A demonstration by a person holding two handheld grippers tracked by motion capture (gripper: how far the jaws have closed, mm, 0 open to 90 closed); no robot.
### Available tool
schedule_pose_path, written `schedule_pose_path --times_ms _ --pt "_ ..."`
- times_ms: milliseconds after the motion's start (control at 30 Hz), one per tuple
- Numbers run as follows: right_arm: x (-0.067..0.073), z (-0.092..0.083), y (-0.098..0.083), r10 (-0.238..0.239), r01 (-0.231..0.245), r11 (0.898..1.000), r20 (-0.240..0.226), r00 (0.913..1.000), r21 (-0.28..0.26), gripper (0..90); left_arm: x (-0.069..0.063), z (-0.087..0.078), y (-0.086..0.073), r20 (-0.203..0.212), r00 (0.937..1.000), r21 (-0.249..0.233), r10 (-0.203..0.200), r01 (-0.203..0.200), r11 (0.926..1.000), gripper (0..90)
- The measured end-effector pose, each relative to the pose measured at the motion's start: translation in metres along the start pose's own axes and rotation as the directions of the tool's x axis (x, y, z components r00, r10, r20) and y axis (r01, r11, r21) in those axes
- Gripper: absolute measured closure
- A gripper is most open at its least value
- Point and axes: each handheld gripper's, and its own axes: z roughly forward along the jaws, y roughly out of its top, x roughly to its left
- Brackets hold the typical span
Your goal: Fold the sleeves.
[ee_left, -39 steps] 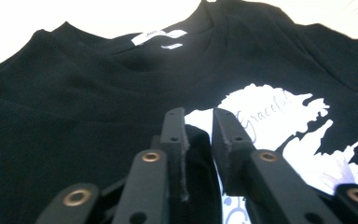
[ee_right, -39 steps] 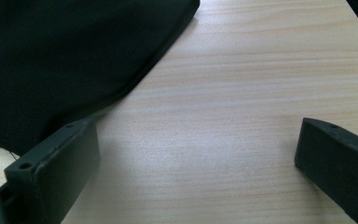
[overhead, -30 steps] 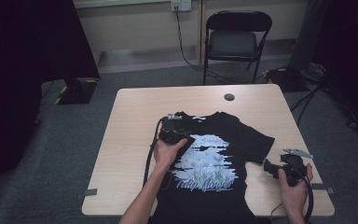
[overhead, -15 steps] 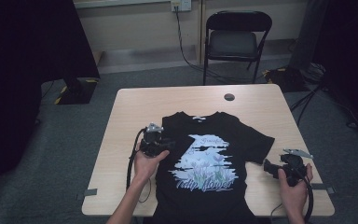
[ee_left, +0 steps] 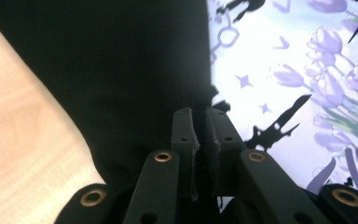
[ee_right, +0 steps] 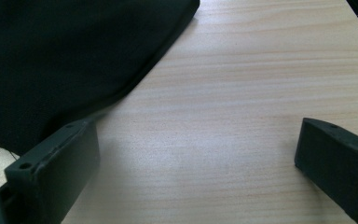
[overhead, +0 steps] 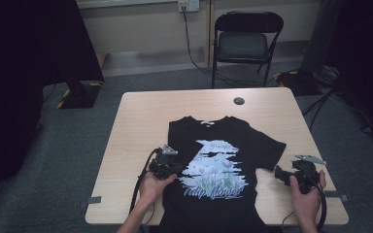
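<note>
From the high view, a black T-shirt (overhead: 223, 160) with a pale tulip print lies flat, front up, on the light wooden tabletop (overhead: 141, 121), its collar toward the far edge and its hem running off the near edge. The left gripper (overhead: 167, 167) rests on the shirt's left side, just beside the print, with the person's left hand (overhead: 151, 184) behind it and its cable looping down past the near edge. The right gripper (overhead: 291, 174) sits on bare wood just off the shirt's right sleeve, held in the right hand (overhead: 307, 194). A small dark round spot (overhead: 239, 101) marks the tabletop near the far edge, and a folding chair (overhead: 245, 41) stands on the floor beyond. How far either pair of fingers stands apart is too small to judge here.

The left gripper view settles it for that side: the left gripper (ee_left: 199, 126) has just been closing, and its fingers (ee_left: 182, 128) stand nearly together with only a thin slit between them, over black cloth at the print's edge. Whether cloth is pinched in the slit cannot be told. Bare wood shows at the left.

The right gripper view shows the right gripper (ee_right: 196, 154) spread wide, one of its fingers (ee_right: 60, 163) at the sleeve's hem, the other well apart over bare wood, nothing between them.
</note>
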Motion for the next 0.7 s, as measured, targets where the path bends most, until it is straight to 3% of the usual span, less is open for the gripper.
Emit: schedule_pose_path --times_ms 100,133,167,200,233,333,367,500,533,633,700 --pt "0.000 0.000 0.000 0.000 0.000 1.000 0.000 1.0000 0.000 0.0 0.001 -0.003 0.000 0.026 0.9995 -0.025 -0.017 0.018 0.9995 82.9" --pt "0.000 0.000 0.000 0.000 0.000 1.000 0.000 1.0000 0.000 0.0 0.001 -0.010 0.001 0.022 0.9996 -0.109 -0.018 0.020 0.9939 83.3" --pt "0.000 0.000 0.000 0.001 -0.001 1.000 -0.001 1.0000 0.000 0.0 0.001 -0.010 0.001 0.022 0.9996 -0.109 -0.018 0.020 0.9939 83.1" --pt "0.000 0.000 0.000 0.001 -0.001 1.000 -0.001 1.0000 0.000 0.0 0.001 -0.017 0.004 0.010 0.9998 -0.177 -0.017 0.019 0.9840 81.5" --pt "0.000 0.000 0.000 0.001 -0.001 1.000 0.000 1.0000 0.000 0.0 0.001 -0.019 0.005 0.001 0.9997 -0.198 -0.023 0.022 0.9799 81.2" --pt "0.000 0.000 0.000 0.000 0.000 1.000 -0.001 1.0000 0.000 0.0 0.003 -0.016 0.003 -0.011 0.9994 -0.185 -0.032 0.029 0.9823 81.0" --pt "0.000 0.000 0.000 0.001 -0.001 1.000 -0.001 1.0000 0.000 0.0 0.004 -0.012 0.001 -0.019 0.9994 -0.164 -0.029 0.025 0.9861 81.0" --pt "0.000 0.000 0.000 0.000 0.000 1.000 0.000 1.0000 0.000 0.0 0.003 0.001 -0.008 -0.099 0.9948 -0.142 -0.024 0.010 0.9898 74.8" --pt "0.000 0.000 0.000 0.000 0.000 1.000 -0.001 1.0000 0.000 0.0 0.003 0.001 -0.008 -0.099 0.9948 -0.142 -0.024 0.010 0.9898 72.5" --pt "0.000 0.000 0.000 0.000 0.000 1.000 0.000 1.0000 0.000 0.0 -0.001 -0.004 -0.008 -0.118 0.9929 -0.200 -0.014 -0.010 0.9796 62.3" --pt "0.000 0.000 0.000 0.000 0.000 1.000 0.000 1.0000 0.000 0.0 0.000 -0.013 -0.007 -0.110 0.9932 -0.249 -0.037 0.009 0.9685 50.1"
